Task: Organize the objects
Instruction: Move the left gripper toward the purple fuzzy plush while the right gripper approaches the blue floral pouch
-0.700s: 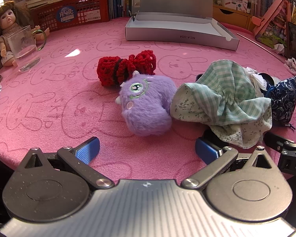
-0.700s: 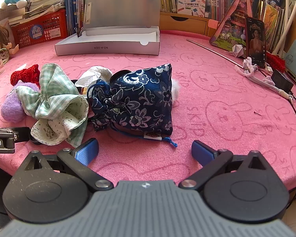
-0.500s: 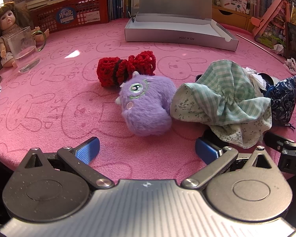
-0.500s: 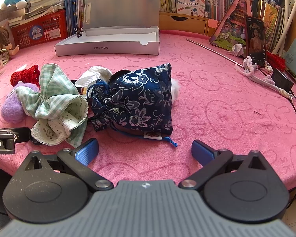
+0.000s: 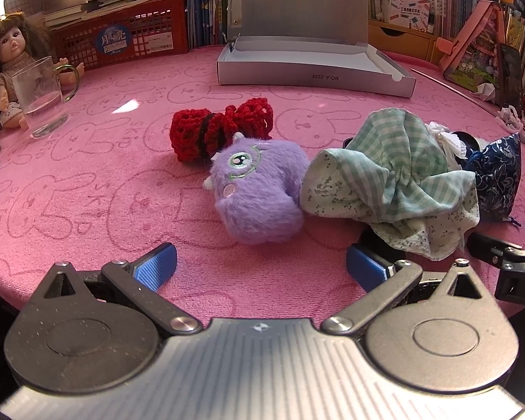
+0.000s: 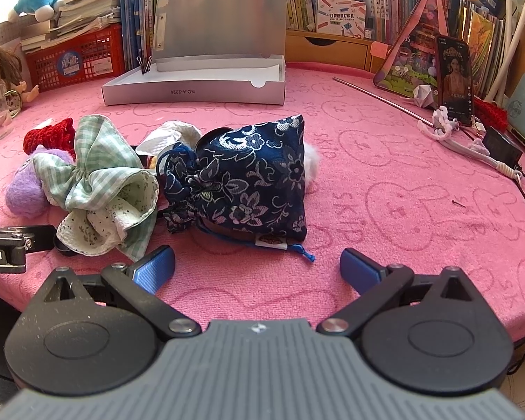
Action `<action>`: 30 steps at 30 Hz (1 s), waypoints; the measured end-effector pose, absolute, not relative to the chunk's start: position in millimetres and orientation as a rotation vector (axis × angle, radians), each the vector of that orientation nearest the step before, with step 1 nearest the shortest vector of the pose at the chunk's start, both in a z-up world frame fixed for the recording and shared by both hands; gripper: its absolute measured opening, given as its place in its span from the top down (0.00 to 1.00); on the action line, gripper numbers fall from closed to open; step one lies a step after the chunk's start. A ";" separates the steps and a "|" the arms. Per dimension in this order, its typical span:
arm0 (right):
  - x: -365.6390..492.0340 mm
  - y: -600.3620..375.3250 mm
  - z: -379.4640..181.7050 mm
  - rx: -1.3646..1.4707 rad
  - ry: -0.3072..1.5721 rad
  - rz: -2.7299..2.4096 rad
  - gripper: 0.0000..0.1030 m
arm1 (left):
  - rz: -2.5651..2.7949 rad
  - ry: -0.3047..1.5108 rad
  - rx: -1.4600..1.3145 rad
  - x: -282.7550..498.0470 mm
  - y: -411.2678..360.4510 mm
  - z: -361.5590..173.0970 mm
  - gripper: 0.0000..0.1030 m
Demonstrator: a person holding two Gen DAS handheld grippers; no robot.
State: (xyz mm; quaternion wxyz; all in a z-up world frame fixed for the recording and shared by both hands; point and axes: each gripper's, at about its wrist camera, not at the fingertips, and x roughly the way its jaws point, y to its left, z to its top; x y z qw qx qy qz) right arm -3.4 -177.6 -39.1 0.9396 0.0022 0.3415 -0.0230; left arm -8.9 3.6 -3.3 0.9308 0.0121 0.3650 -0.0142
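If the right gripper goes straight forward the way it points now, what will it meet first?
Most likely the dark blue floral pouch, which lies straight ahead of the open right gripper on the pink tablecloth. Its blue drawstring end comes first. Depth is uncertain.

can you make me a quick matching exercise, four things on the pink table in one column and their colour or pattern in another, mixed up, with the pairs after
Things:
1. plush toy
2. crocheted piece
3. drawstring pouch
4. open box

Colour or pattern:
A. dark blue with a pale flower pattern
B. silver grey
C. fluffy purple
D. red with a dark band round the middle

Pairs: 1-C, 2-D, 3-A, 4-B
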 end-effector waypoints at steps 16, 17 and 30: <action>6.9 -174.2 -32.6 -0.063 0.607 -0.068 0.01 | 0.012 0.674 0.059 8.3 13.7 -0.1 0.00; 8.5 -172.8 -33.0 -0.073 0.601 -0.067 0.01 | 0.015 0.673 0.065 9.4 13.4 -1.1 0.00; 21.7 -163.4 -42.3 -0.086 0.586 -0.023 0.01 | 0.019 0.609 0.013 12.0 13.0 -13.6 0.00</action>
